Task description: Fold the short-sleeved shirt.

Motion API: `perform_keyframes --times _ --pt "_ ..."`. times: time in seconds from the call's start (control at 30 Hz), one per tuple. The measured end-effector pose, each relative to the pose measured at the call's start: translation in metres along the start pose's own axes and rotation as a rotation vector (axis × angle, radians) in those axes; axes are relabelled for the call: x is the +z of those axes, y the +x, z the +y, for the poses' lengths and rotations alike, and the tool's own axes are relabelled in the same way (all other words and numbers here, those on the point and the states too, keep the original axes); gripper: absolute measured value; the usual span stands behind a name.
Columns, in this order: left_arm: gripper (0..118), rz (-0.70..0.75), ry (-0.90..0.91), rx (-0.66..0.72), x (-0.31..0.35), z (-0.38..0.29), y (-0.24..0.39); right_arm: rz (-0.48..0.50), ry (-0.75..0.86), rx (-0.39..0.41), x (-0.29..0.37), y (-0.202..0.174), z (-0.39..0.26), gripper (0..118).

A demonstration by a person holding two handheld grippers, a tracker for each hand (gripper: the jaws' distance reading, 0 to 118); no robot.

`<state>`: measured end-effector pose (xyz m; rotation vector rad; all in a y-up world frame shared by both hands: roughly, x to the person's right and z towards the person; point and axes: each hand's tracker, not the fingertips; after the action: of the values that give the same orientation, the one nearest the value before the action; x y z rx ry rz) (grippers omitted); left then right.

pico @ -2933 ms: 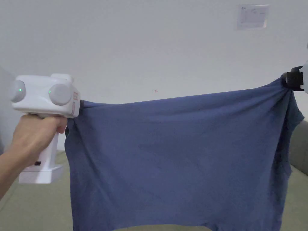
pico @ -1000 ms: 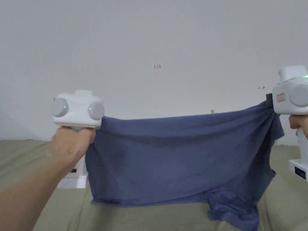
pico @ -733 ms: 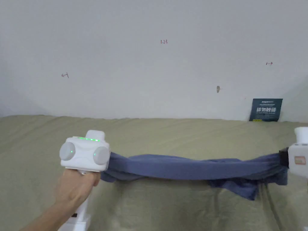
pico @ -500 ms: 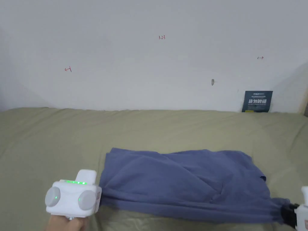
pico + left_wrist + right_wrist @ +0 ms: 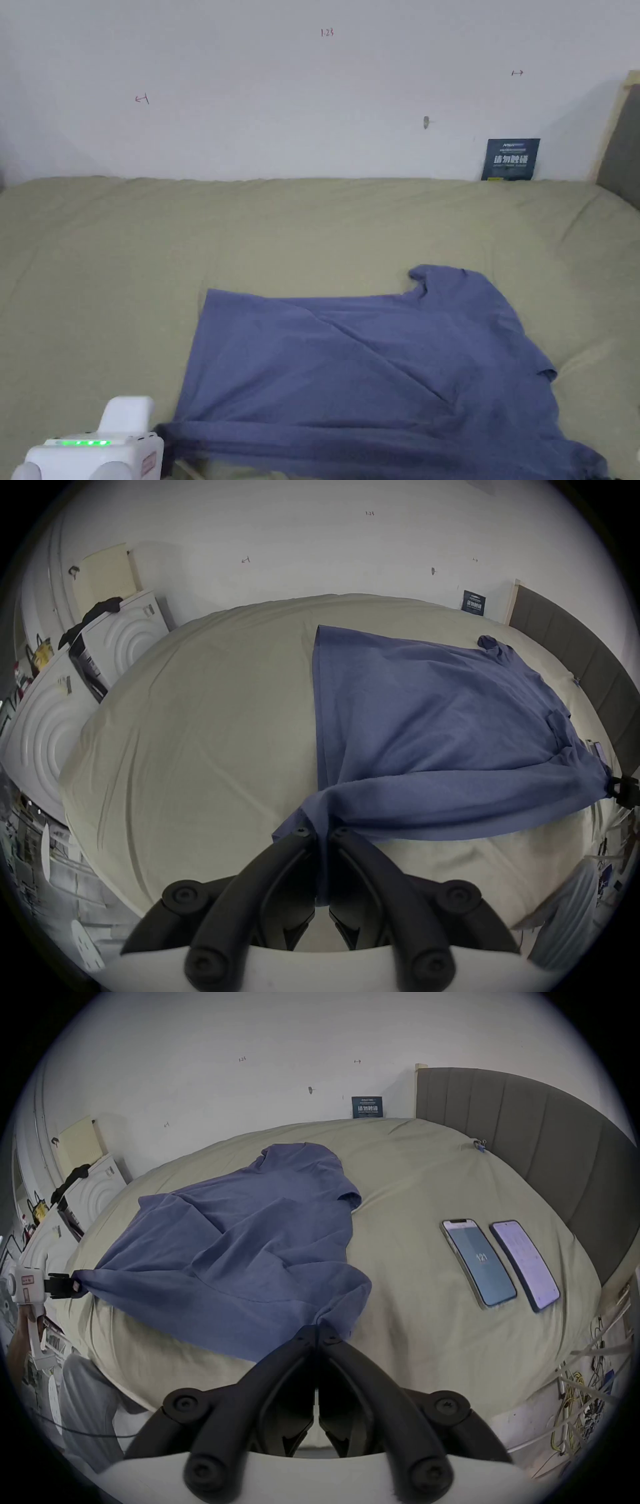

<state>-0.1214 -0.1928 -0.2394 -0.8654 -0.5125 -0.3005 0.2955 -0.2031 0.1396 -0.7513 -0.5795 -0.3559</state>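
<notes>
While we have the blue short-sleeved shirt point(image 5: 369, 369) laid across the olive bed sheet point(image 5: 112, 262), we log the following.

Item: shirt. Spread on the bed, far portion flat, a diagonal crease running across the body, one sleeve point(image 5: 348, 1196) curled at the far right. Its near edge is lifted slightly and drawn taut between our two tools.

Item: left gripper point(image 5: 320, 833). Jaws closed together, pinching the near left corner of the cloth; fabric runs down between them.

Item: right gripper point(image 5: 318, 1333). Jaws likewise pressed together on the near right corner, cloth bunched at the tips.

Item: two phones point(image 5: 500, 1264). Lying side by side on the sheet to the right, well apart from the shirt.

Step in hand, as we judge it: laying the garment flat ahead of the first fold. To do it well, we should keep even tension between both corners, lower the near edge straight onto the sheet, and let go only once it lies flat. The diagonal crease and the curled sleeve likely want smoothing before folding; uneven pull risks skewing the hem.
</notes>
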Motion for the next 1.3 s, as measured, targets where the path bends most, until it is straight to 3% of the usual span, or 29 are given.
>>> perform_keyframes --times 0.4,0.43,0.47,0.5,0.53,0.57,0.67,0.73,0.8,0.83,0.87,0.9,0.93,0.97,1.03,1.13,1.3 --pt "1 -0.018 -0.042 0.019 0.017 -0.044 -0.008 0.012 -0.045 -0.024 0.008 0.011 -0.023 2" --pt "6 -0.021 -0.038 0.012 0.017 -0.043 -0.008 0.013 -0.041 -0.038 0.008 0.01 -0.022 5" --pt "22 -0.036 -0.022 0.007 0.019 -0.043 -0.008 0.011 -0.029 -0.057 0.007 0.011 -0.022 21" --pt "73 -0.037 -0.009 -0.001 0.022 -0.041 -0.007 -0.003 -0.009 -0.072 0.01 0.01 -0.021 71" --pt "101 -0.033 -0.012 -0.007 0.022 -0.04 -0.008 -0.009 -0.01 -0.071 0.011 0.009 -0.019 107" --pt "106 -0.02 -0.012 -0.009 0.025 -0.04 -0.008 -0.012 -0.017 -0.073 0.011 0.008 -0.017 118" --pt "107 -0.017 0.046 -0.029 0.044 -0.037 -0.004 -0.003 0.027 -0.084 0.019 0.007 -0.016 118" --pt "118 -0.022 0.068 -0.044 0.055 -0.034 0.002 -0.005 0.01 -0.079 0.021 0.0 -0.012 118" --pt "118 -0.035 0.063 -0.045 0.059 -0.033 0.005 -0.006 0.035 -0.07 0.025 -0.007 -0.013 118" --pt "117 -0.038 0.046 -0.044 0.056 -0.033 0.006 -0.013 0.051 -0.066 0.026 -0.01 -0.015 117" --pt "108 -0.06 -0.01 -0.064 0.055 -0.034 0.008 -0.014 0.061 -0.062 0.03 -0.019 -0.014 111" --pt "72 -0.041 -0.011 -0.035 0.054 -0.037 0.007 -0.008 0.072 -0.053 0.032 -0.022 -0.017 78" --pt "28 -0.088 0.091 0.016 0.055 -0.042 0.001 -0.005 0.09 -0.038 0.034 -0.026 -0.019 33" --pt "0 -0.126 0.12 0.031 0.056 -0.044 -0.002 -0.016 0.114 -0.021 0.037 -0.03 -0.022 7" --pt "0 -0.114 0.108 0.05 0.057 -0.047 -0.001 -0.073 0.146 0.003 0.038 -0.036 -0.025 1" --pt "0 -0.106 0.124 0.015 0.07 -0.05 0.004 -0.004 0.153 -0.02 0.05 -0.044 -0.027 1" --pt "0 -0.06 0.136 0.046 0.072 -0.059 -0.004 -0.023 0.155 0.045 0.05 -0.049 -0.029 1"
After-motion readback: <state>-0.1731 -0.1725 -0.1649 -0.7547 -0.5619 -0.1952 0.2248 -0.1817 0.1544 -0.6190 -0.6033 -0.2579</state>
